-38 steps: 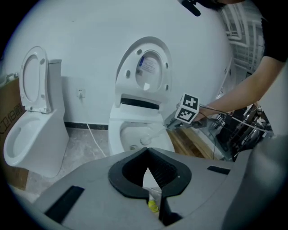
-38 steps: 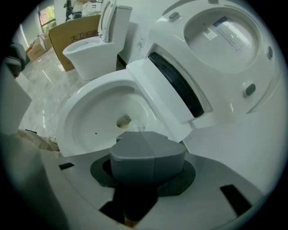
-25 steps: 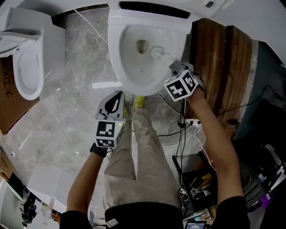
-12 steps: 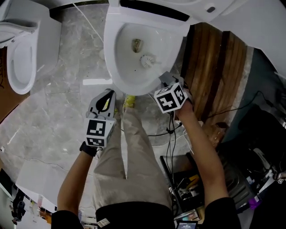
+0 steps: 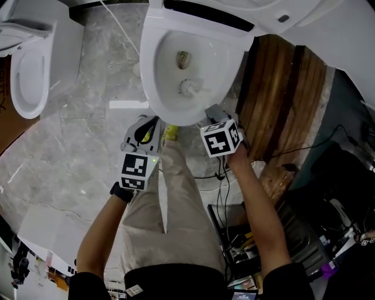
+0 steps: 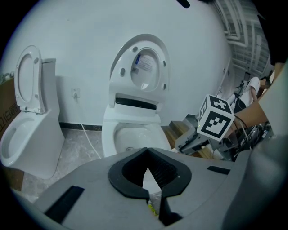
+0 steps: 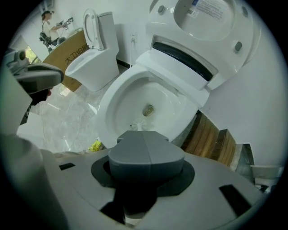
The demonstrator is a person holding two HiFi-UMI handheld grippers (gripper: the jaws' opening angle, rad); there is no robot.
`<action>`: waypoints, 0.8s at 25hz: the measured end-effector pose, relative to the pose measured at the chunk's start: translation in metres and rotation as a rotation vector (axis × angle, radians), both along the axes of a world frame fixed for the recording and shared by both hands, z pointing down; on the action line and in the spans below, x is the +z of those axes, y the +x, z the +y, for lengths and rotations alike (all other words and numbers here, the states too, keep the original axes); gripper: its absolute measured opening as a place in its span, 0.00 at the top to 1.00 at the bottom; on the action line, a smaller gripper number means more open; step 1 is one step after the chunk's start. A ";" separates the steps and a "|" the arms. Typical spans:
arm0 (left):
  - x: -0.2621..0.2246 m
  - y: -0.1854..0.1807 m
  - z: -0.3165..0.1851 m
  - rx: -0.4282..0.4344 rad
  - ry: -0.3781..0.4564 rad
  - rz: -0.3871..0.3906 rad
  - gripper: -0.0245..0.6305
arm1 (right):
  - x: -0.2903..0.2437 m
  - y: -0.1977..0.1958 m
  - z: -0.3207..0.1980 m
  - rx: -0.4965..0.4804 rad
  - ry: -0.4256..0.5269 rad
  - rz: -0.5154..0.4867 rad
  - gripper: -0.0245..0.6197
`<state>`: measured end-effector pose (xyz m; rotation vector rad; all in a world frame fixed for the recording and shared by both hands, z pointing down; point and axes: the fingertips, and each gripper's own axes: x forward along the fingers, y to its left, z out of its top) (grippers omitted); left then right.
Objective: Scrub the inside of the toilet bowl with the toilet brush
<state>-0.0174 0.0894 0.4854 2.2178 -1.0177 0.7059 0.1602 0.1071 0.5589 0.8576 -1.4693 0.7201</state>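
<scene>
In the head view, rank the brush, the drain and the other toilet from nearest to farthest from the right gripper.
From the right gripper:
1. Brush, in the bowl, just ahead of the tongs.
2. Drain, deeper in the bowl, beyond the brush.
3. Other toilet, far off at the left edge.

Chinese characters mark the cardboard box (image 7: 65, 55) (too blurred to read), like the lid sticker (image 7: 211, 9).

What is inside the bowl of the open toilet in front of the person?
Inside the toilet bowl are the white brush head and, farther back, the drain opening. The brush handle is mostly covered by the right hand-held gripper.
</scene>
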 end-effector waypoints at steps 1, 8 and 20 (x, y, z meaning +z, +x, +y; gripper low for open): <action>0.001 0.001 0.000 -0.001 -0.002 0.002 0.94 | 0.001 -0.003 0.002 0.014 -0.002 -0.008 0.71; 0.005 0.007 -0.001 -0.004 -0.005 0.013 0.94 | 0.006 -0.019 0.011 0.076 -0.019 -0.056 0.71; 0.010 0.007 0.006 0.005 -0.025 0.003 0.94 | 0.009 -0.034 0.021 0.230 -0.081 -0.169 0.71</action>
